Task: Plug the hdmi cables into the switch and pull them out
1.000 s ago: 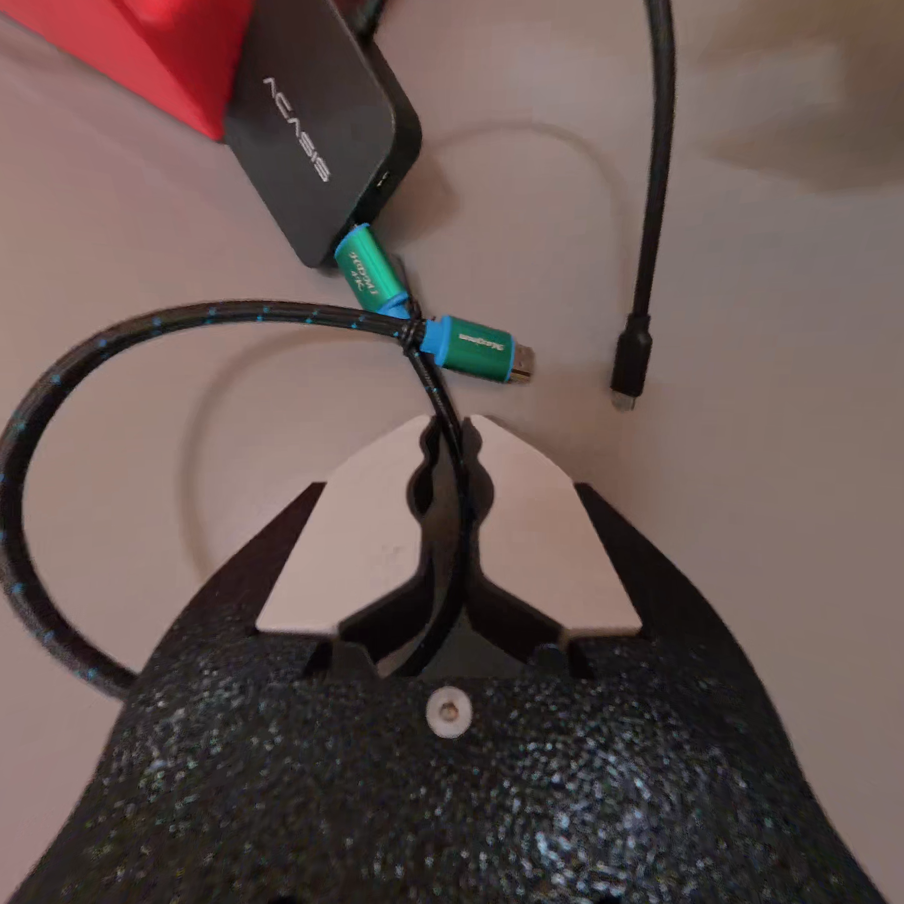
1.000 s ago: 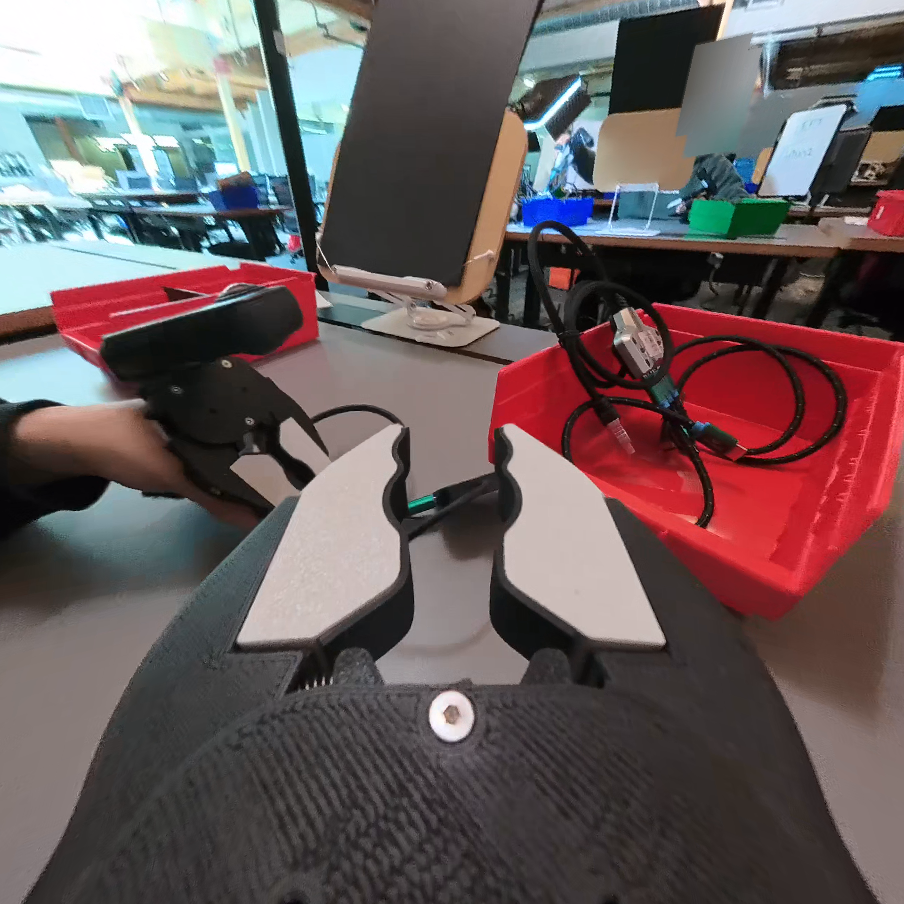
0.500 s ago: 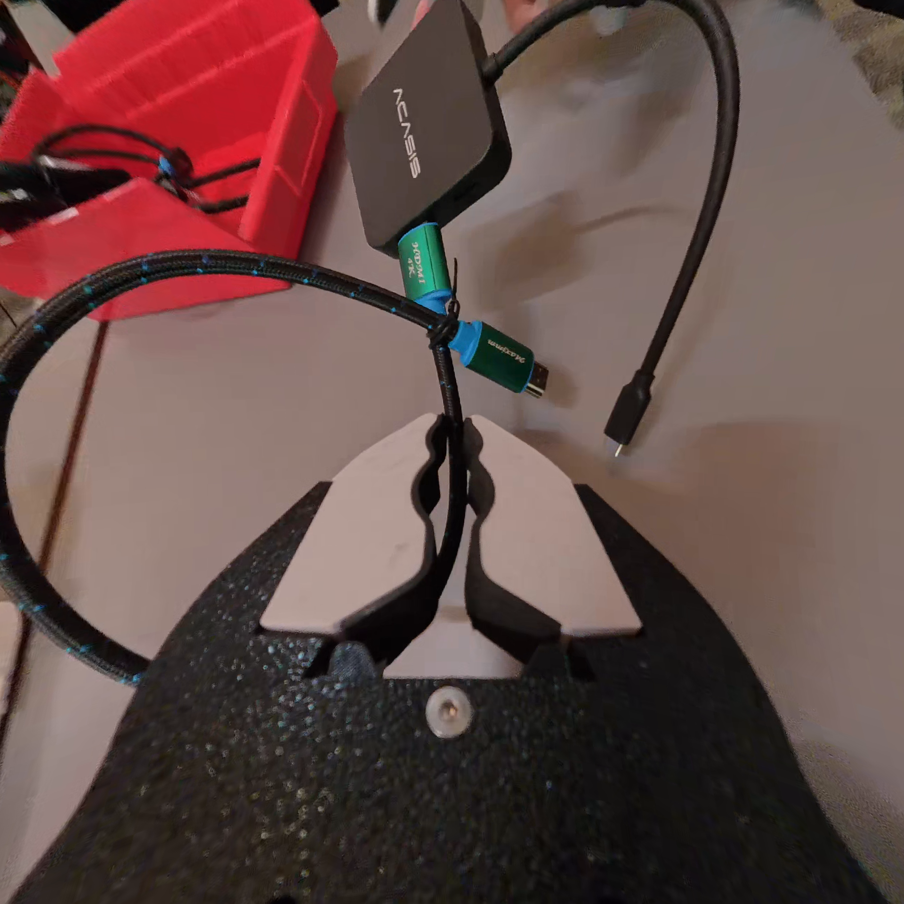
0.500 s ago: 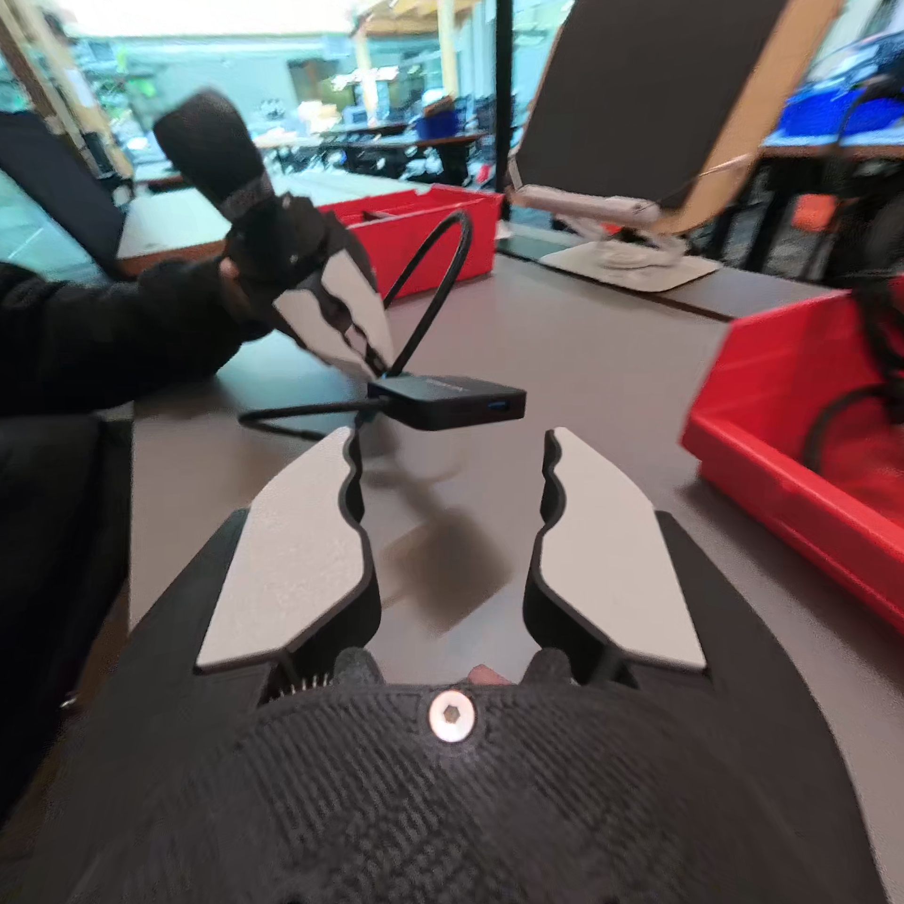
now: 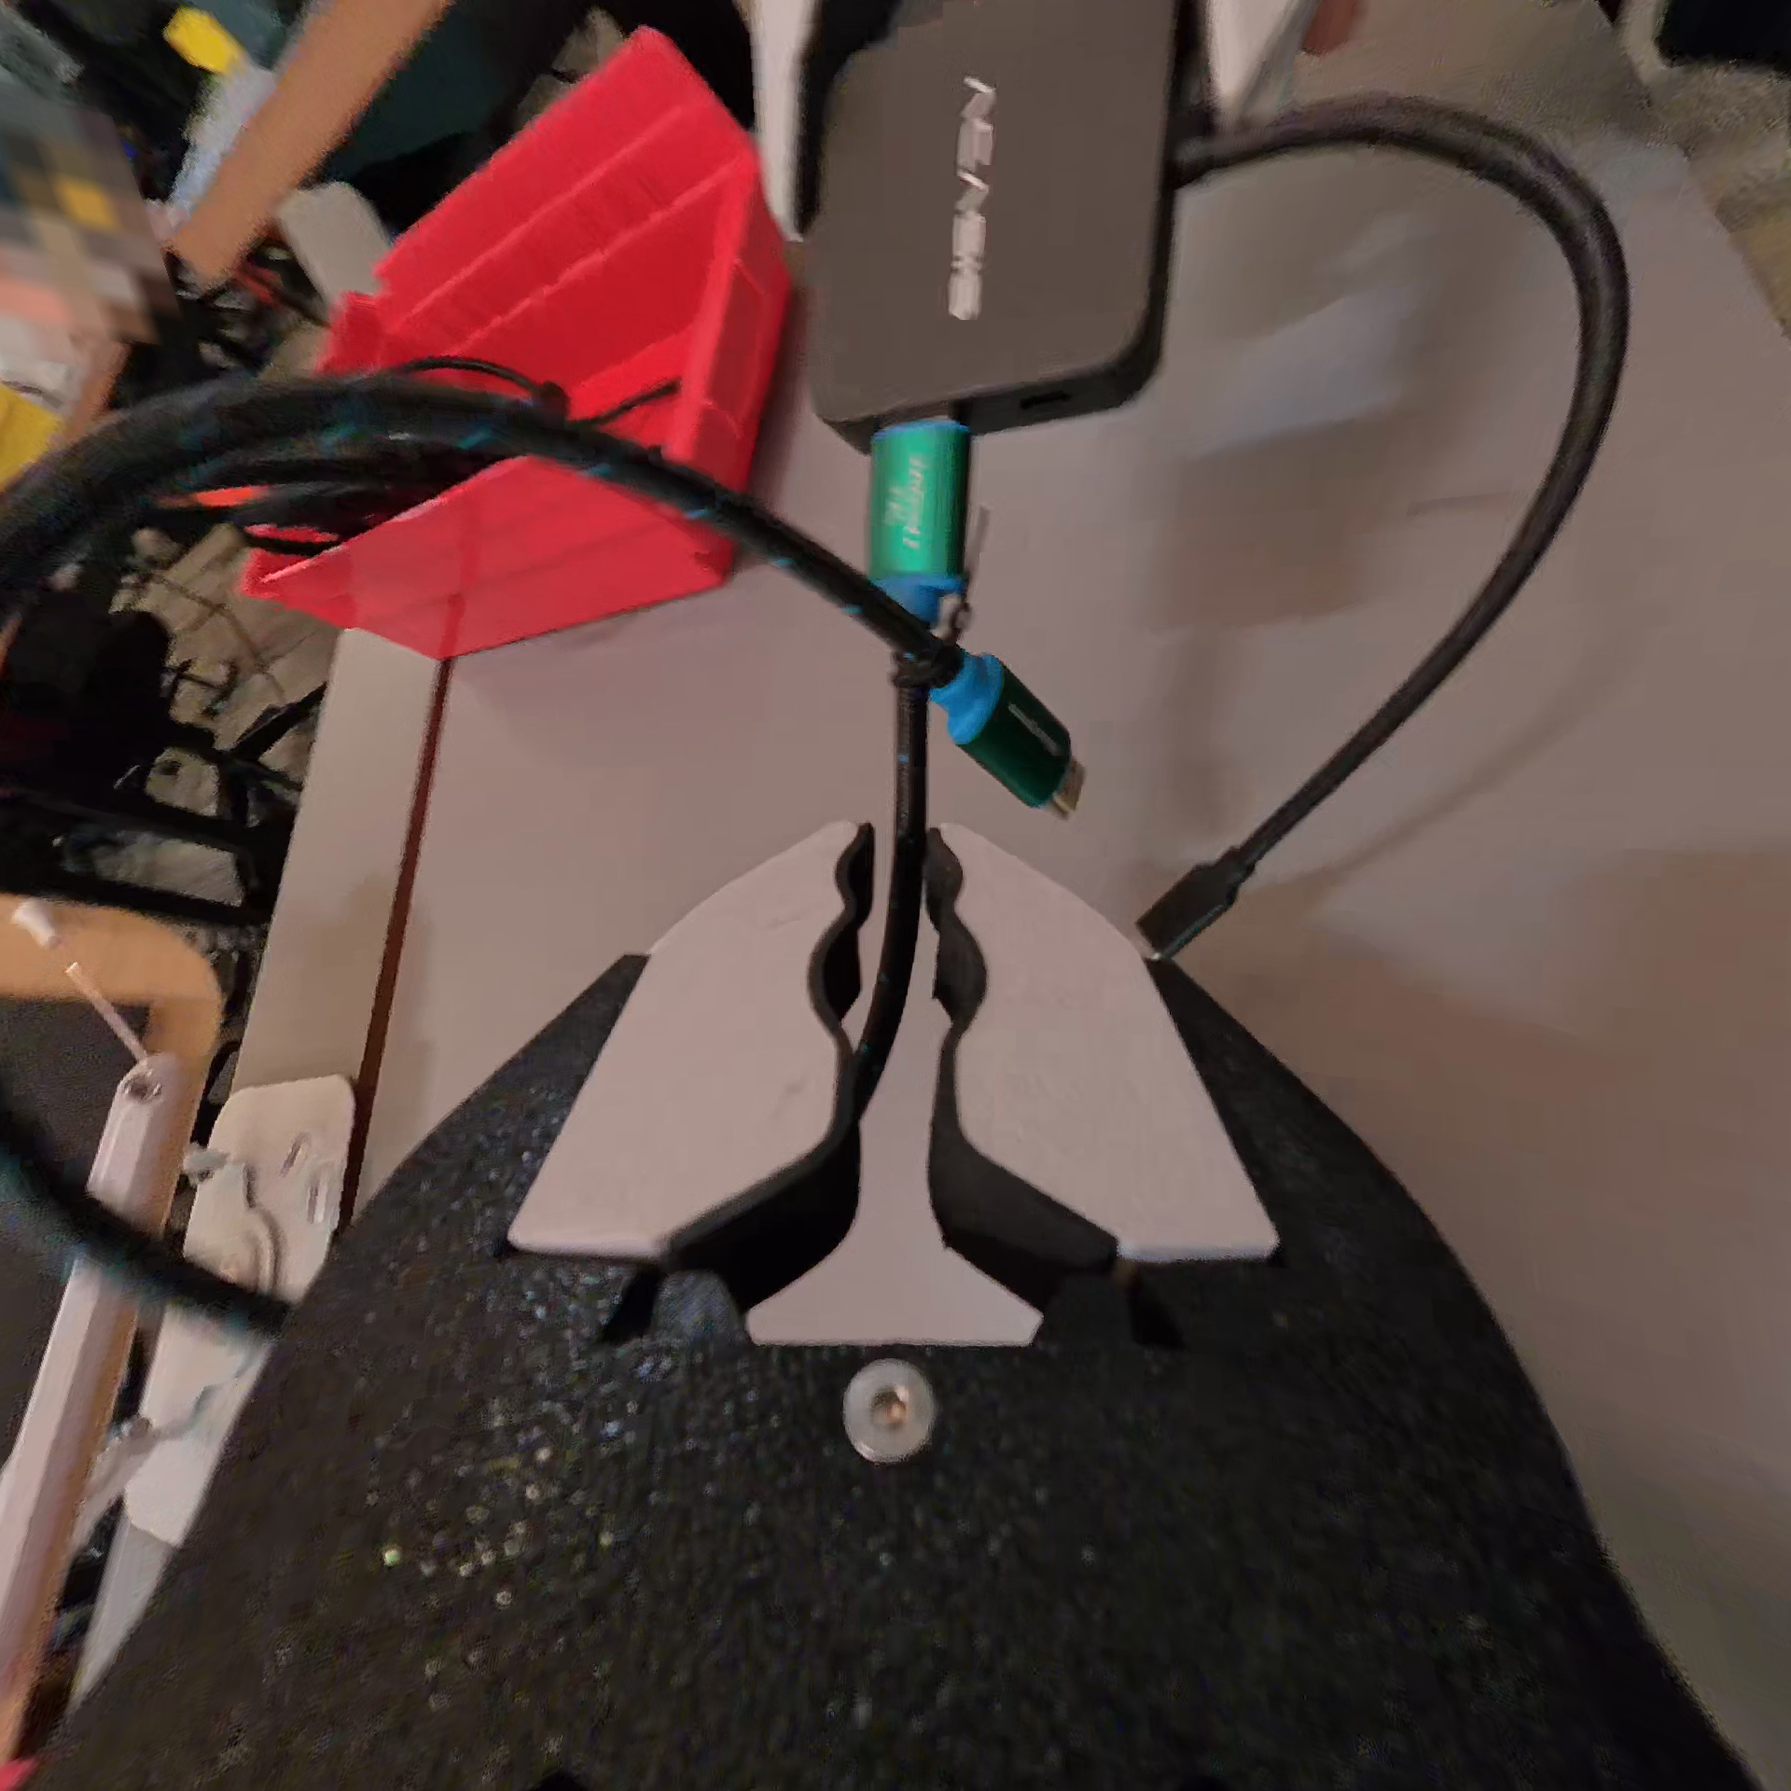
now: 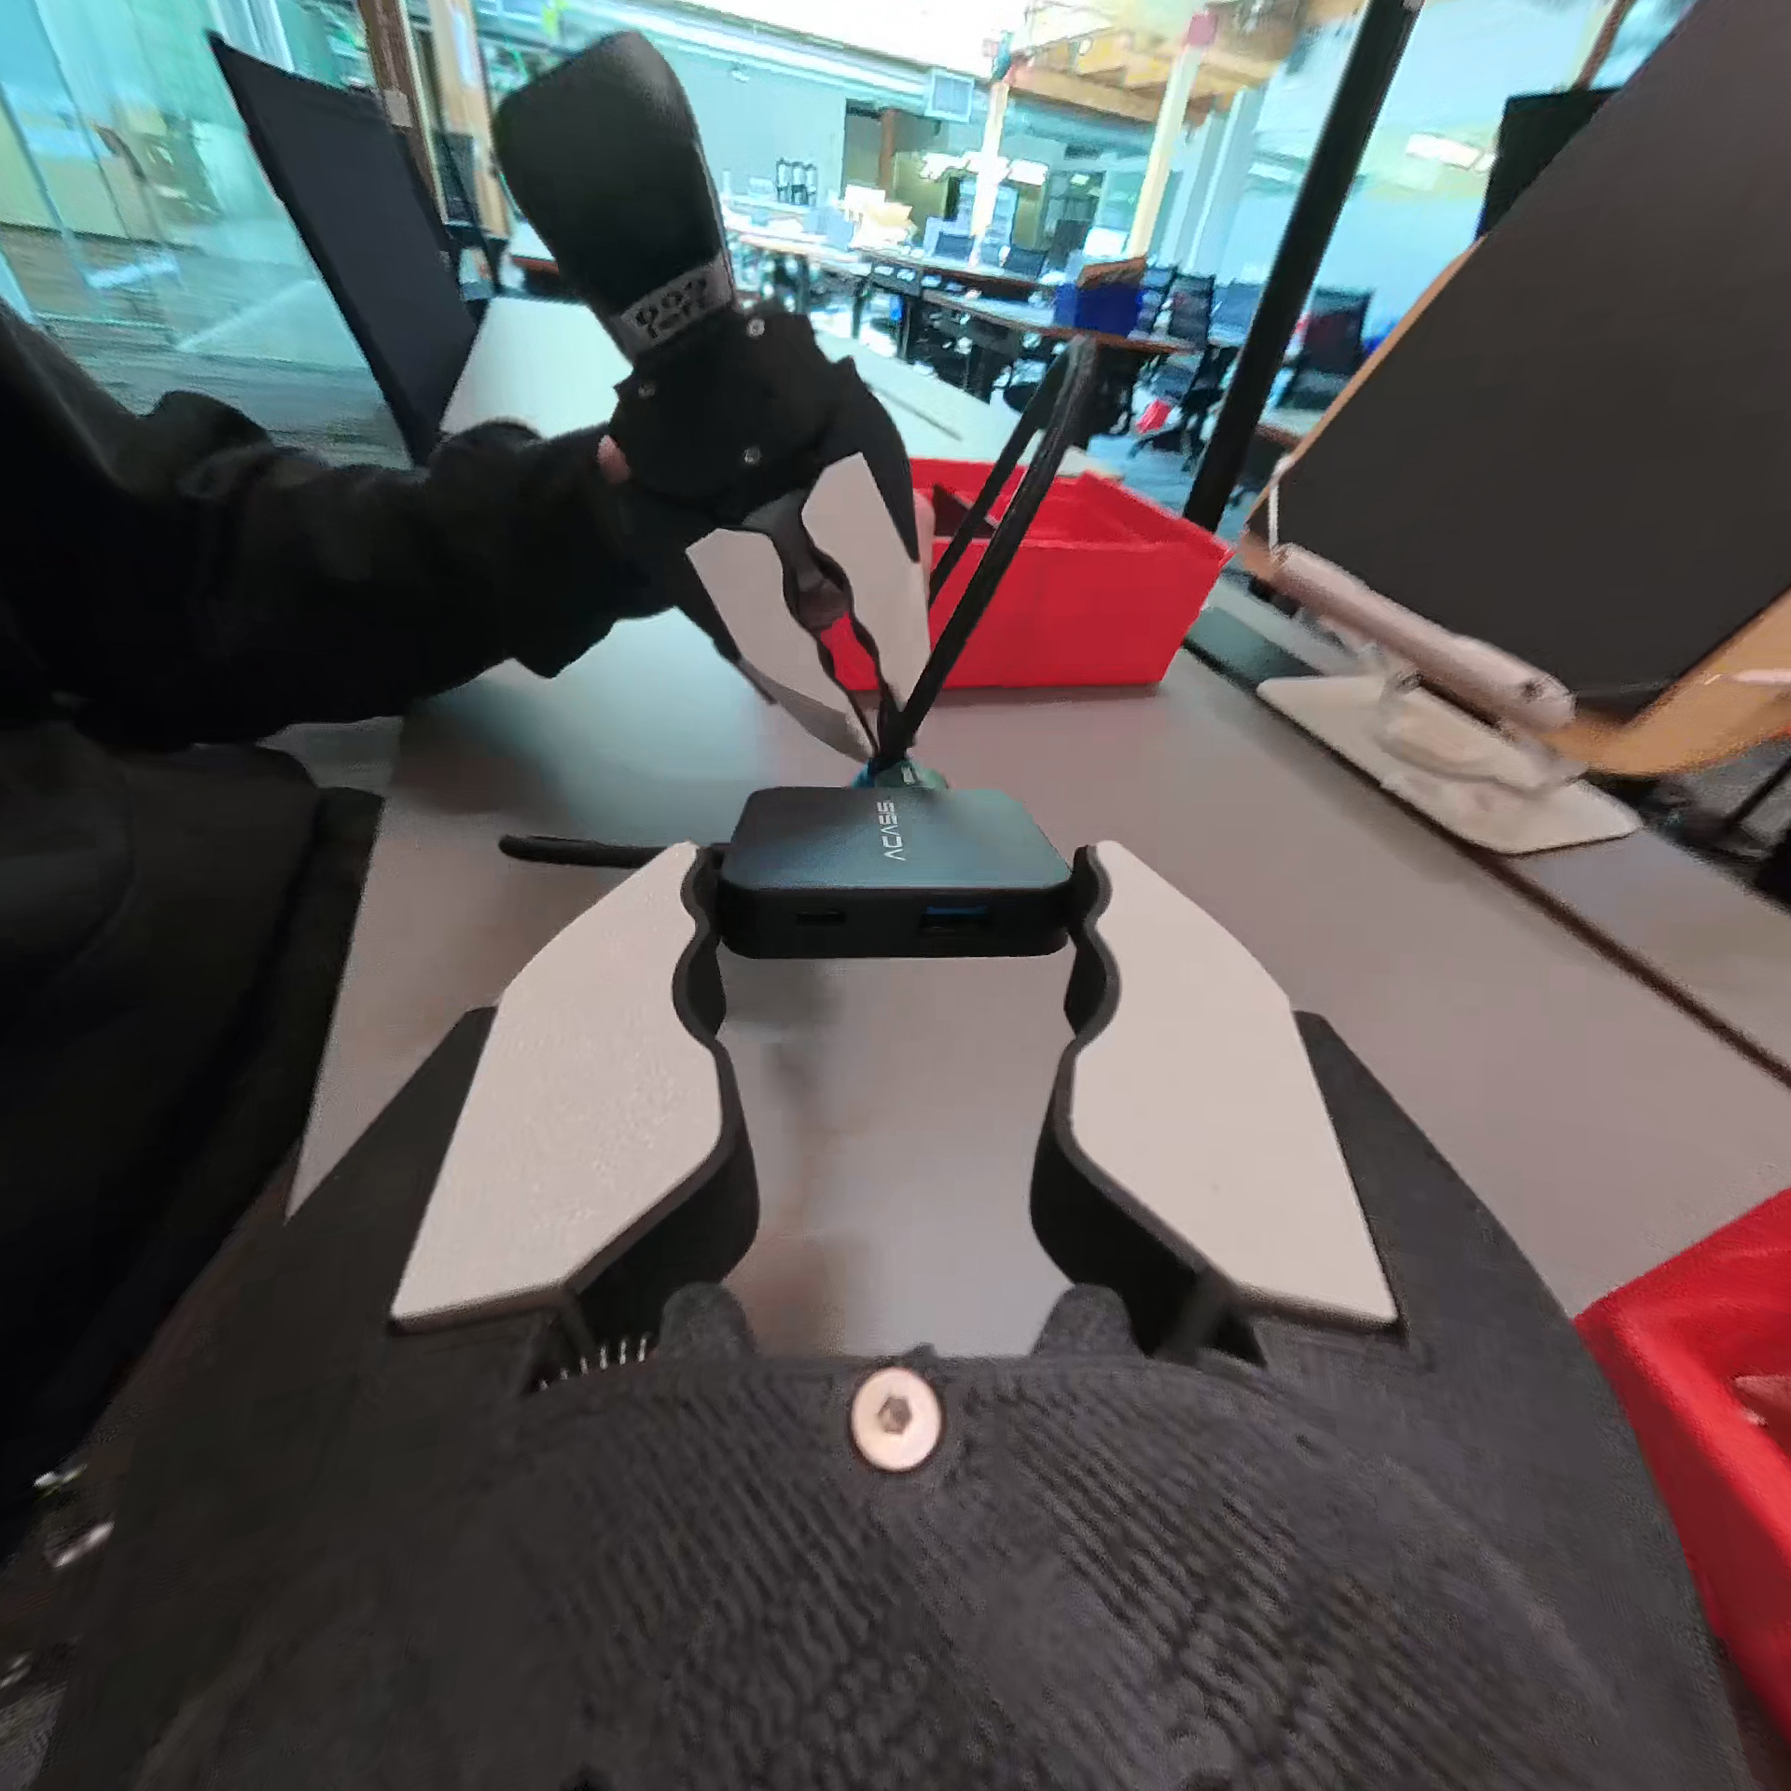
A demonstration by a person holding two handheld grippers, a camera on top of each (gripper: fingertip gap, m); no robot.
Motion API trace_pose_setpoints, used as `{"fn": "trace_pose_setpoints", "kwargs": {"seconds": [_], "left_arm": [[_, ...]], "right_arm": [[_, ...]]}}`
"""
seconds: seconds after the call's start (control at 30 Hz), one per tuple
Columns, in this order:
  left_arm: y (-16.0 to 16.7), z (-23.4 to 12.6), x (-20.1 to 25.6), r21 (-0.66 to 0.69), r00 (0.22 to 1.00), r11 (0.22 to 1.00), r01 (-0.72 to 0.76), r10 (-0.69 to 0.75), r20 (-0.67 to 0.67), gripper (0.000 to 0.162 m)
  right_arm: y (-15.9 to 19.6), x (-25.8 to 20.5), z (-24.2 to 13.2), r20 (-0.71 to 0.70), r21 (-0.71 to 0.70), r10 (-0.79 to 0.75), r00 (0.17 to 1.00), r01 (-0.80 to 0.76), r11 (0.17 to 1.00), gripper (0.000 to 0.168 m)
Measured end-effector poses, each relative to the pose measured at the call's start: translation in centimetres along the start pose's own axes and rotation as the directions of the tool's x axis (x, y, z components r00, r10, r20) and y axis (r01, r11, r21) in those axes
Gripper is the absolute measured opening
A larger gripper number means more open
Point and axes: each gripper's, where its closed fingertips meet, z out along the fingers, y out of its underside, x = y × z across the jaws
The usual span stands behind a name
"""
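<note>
**Plug and pull on one line**

Green plug (image 5: 917,504) seated in switch (image 5: 989,208), straight ahead of left gripper (image 5: 899,843), long axis in line with fingers. Left gripper pinching braided cable (image 5: 896,930) just behind. Right gripper (image 6: 892,863) spread, straddling switch on bench (image 5: 1454,678).

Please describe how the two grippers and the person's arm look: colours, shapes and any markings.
Both grippers are black with a rough, speckled or woven-looking shell and a silver screw in the middle. Each finger is a flat pale grey plate with a black, wavy inner edge. The left gripper carries a rounded black handle with a grey band that bears markings. The right gripper looks the same. The arm wears a black sleeve.
</note>
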Motion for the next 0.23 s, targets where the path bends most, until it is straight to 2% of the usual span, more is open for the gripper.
{"fn": "trace_pose_setpoints", "kwargs": {"seconds": [0.03, 0.13, 0.2, 0.23], "left_arm": [[-0.3, -0.3, -1.0, 0.041, 0.997, 0.998, 0.047, -0.049, 0.060, 0.017], [-1.0, -2.6, -4.4, 0.176, 0.946, 0.970, 0.165, -0.206, 0.249, 0.036], [-1.1, -4.5, -5.8, 0.237, 0.908, 0.955, 0.179, -0.253, 0.334, 0.046], [-0.9, -5.3, -6.3, 0.248, 0.891, 0.952, 0.179, -0.263, 0.369, 0.048]], "right_arm": [[-0.5, 0.2, 0.1, -0.022, 0.007, -0.016, 1.000, 0.017, 1.000, 0.070], [-1.9, 1.4, -0.5, -0.101, 0.027, -0.056, 0.993, 0.059, 0.998, 0.070], [-3.4, 2.1, -1.7, -0.167, 0.050, -0.073, 0.983, 0.082, 0.995, 0.070], [-4.3, 2.8, -2.8, -0.221, 0.071, -0.097, 0.971, 0.115, 0.991, 0.064]]}}
